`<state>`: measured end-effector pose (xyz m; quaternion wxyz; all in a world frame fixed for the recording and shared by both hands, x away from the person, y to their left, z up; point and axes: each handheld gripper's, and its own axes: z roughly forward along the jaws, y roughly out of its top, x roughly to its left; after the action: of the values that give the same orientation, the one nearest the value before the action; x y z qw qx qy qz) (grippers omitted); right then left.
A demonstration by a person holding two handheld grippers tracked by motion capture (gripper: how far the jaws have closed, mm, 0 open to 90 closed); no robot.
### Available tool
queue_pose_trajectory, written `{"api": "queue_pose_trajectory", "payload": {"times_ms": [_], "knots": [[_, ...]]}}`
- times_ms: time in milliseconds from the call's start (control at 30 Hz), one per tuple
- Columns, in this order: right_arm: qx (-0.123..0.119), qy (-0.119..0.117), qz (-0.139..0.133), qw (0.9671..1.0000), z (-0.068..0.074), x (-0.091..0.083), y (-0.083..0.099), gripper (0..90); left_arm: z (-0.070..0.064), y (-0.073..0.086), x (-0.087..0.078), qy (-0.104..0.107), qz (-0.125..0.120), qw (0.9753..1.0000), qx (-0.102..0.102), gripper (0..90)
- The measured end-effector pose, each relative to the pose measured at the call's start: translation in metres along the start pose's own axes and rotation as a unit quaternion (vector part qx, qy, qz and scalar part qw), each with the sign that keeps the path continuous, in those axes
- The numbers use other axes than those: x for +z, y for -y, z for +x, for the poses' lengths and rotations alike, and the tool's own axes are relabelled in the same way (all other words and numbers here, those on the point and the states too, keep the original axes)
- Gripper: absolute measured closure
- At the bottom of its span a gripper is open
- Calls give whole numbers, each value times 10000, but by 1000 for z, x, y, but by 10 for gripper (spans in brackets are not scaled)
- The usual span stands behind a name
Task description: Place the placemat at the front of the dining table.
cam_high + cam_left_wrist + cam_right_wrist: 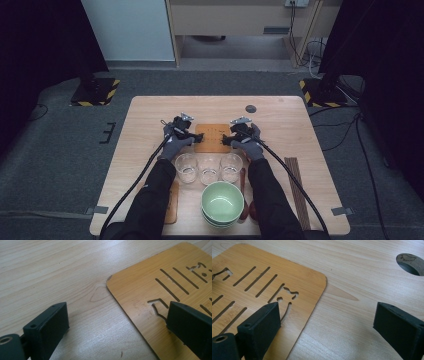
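**Mia:** Where was the little wooden board [212, 137]?

**Ben:** It lay flat in the middle of the table [150, 125]. It had thin slots cut in it. The left gripper [192, 136] was at its nine o'clock side and the right gripper [227, 138] at its three o'clock side.

**Mia:** Were they pinching it?

**Ben:** No. Both were spread wide with nothing between the jaws. In the left gripper view, one jaw hung over the bare table and the other over the board's edge [140, 322]. In the right gripper view it was the same, with one jaw over the board [269, 277] and one over the table. I could not tell if a jaw touched the wood.

**Mia:** What else was near?

**Ben:** Three clear glasses [208, 169] stood in a row at six o'clock from the board, just beside the hands. A green bowl [222, 201] sat nearer the person, behind the glasses. A dark spoon [243, 195] lay at the bowl's three o'clock. Brown chopsticks [296, 190] lay farther out, near the table's right edge. Another wooden board [173, 202] peeked out by the left sleeve.

**Mia:** Was anything in the way?

**Ben:** The glasses were close behind the wrists. A round hole [250, 108] in the table sat at about one o'clock from the board, well apart.
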<state>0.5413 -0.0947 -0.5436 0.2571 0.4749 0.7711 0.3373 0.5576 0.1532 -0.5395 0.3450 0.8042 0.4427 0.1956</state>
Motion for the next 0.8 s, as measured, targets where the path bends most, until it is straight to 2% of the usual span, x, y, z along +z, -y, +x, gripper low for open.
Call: {"api": "queue_pose_trajectory", "payload": {"times_ms": [200,300,533,700,800], "knots": [[-18,-7,-20,10000,1,0,0,75,0,0,0,-20,-77,10000,-6,52],[43,-40,-170,9998,0,-3,0,80,2,-3,-4,37,-220,9997,-112,52],[56,-84,-245,9996,-5,-10,2,82,-1,-3,-17,77,-265,9996,117,53],[-67,-200,-284,9994,-5,-19,5,83,-3,9,-24,64,-158,9993,324,54],[-102,-227,-275,9993,-5,-20,8,83,-5,14,-22,91,-109,9991,391,54]]}}
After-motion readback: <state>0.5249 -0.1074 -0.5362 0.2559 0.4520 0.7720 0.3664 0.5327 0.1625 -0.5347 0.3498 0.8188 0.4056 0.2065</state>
